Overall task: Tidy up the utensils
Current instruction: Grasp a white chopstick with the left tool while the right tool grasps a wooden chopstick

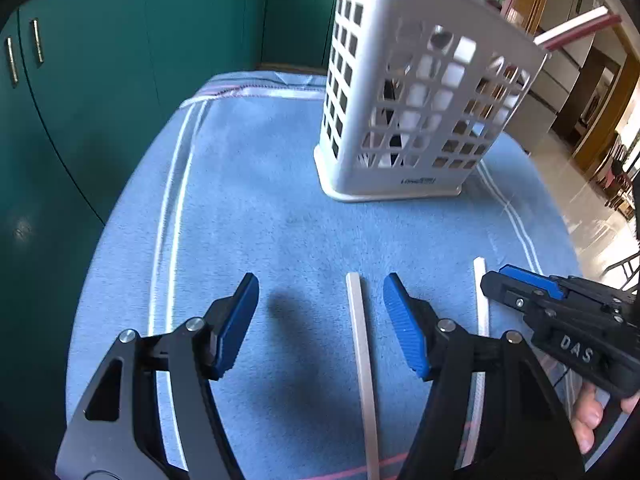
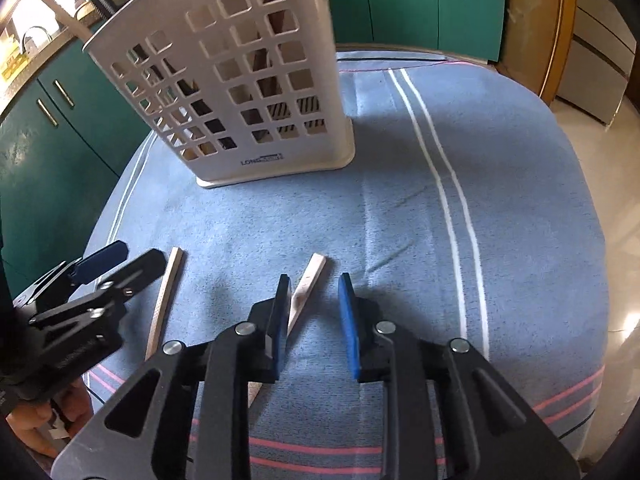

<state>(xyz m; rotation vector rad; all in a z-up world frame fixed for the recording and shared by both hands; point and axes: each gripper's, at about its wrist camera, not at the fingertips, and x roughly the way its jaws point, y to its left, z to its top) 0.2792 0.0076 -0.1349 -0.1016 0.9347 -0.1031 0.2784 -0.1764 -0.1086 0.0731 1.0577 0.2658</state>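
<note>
A white perforated utensil basket [image 1: 420,92] stands upright on the blue towel, with several sticks inside; it also shows in the right wrist view [image 2: 244,76]. Two pale flat sticks lie on the towel. My left gripper [image 1: 320,312] is open just above the towel, with one stick [image 1: 362,344] between its fingers nearer the right finger. My right gripper [image 2: 314,308] is open and low over the other stick [image 2: 308,292], which lies between its fingers and passes under the left finger. That stick shows in the left wrist view [image 1: 482,304], beside the right gripper [image 1: 520,288].
The blue striped towel [image 2: 420,220] covers a small round table. Teal cabinets [image 1: 100,80] stand close behind and to the left. A tiled floor [image 1: 592,208] drops off to the right. The left gripper [image 2: 104,268] sits by the left stick [image 2: 168,288].
</note>
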